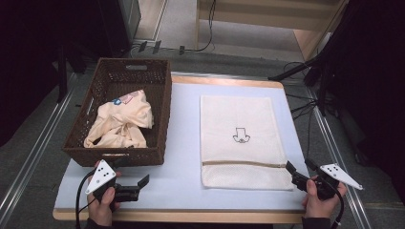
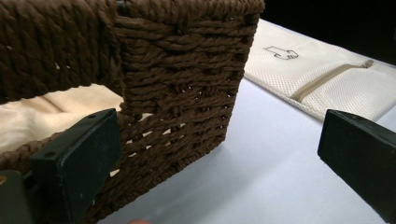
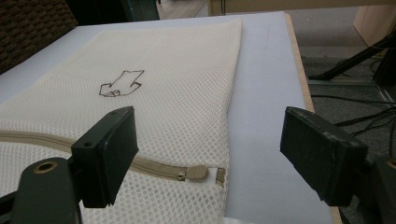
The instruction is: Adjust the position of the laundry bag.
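At the near edge of the desk [image 1: 181, 191], the left hand-held gripper [image 1: 136, 183] is hovering with its jaws spread wide and nothing between them, just in front of the brown wicker basket [image 1: 157, 86]. The right hand-held gripper [image 1: 300, 172] is also gaping empty, sitting close to the zipper pull [image 3: 195, 173] at the near right corner of the cream mesh laundry bag [image 1: 236, 119]. Farther back, a crumpled cream garment [image 1: 122, 121] is lying inside the basket.
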`<state>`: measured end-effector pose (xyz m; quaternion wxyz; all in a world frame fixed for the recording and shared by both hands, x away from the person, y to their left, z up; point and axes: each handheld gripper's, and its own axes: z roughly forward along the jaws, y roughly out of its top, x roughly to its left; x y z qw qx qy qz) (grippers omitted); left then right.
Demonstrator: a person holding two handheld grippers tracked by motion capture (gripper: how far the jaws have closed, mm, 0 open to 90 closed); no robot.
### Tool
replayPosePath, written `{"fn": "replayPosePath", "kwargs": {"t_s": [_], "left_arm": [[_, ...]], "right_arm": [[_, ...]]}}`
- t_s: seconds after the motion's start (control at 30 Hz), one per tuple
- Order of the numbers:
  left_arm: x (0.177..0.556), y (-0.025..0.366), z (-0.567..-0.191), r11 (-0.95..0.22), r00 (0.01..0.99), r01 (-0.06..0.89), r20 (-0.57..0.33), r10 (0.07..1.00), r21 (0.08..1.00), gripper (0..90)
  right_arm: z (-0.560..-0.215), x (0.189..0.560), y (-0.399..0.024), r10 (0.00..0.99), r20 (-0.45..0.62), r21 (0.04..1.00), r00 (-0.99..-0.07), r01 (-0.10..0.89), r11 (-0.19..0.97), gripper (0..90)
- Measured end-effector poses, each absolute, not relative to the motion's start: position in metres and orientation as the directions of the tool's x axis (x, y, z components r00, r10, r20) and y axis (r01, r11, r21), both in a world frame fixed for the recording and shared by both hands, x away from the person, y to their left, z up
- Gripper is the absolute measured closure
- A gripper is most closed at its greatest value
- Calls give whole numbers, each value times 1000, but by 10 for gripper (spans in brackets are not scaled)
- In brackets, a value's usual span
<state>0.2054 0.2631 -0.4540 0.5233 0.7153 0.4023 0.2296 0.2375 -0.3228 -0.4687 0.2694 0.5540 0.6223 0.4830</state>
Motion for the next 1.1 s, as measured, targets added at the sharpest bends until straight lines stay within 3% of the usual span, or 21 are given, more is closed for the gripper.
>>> {"fn": "replayPosePath", "kwargs": {"t_s": [0.3, 0.6, 0.7, 0.93, 1.1], "left_arm": [[202, 241, -453, -144, 552, 339, -73, 830, 930, 75], [202, 211, -456, -180, 593, 340, -61, 803, 923, 84], [202, 196, -457, -193, 596, 340, -52, 801, 920, 141], [202, 159, -463, -258, 646, 348, -31, 763, 901, 168], [204, 133, -469, -298, 665, 360, -19, 747, 884, 224]], "right_arm": [[-469, 238, -318, 950, 189, 898, -246, 435, -66, 199], [-469, 242, -317, 955, 181, 893, -236, 447, -59, 217], [-469, 245, -318, 961, 173, 888, -216, 457, -57, 254], [-470, 256, -315, 977, 144, 853, -159, 520, -41, 300], [-474, 263, -315, 980, 133, 835, -151, 549, -29, 391]]}}
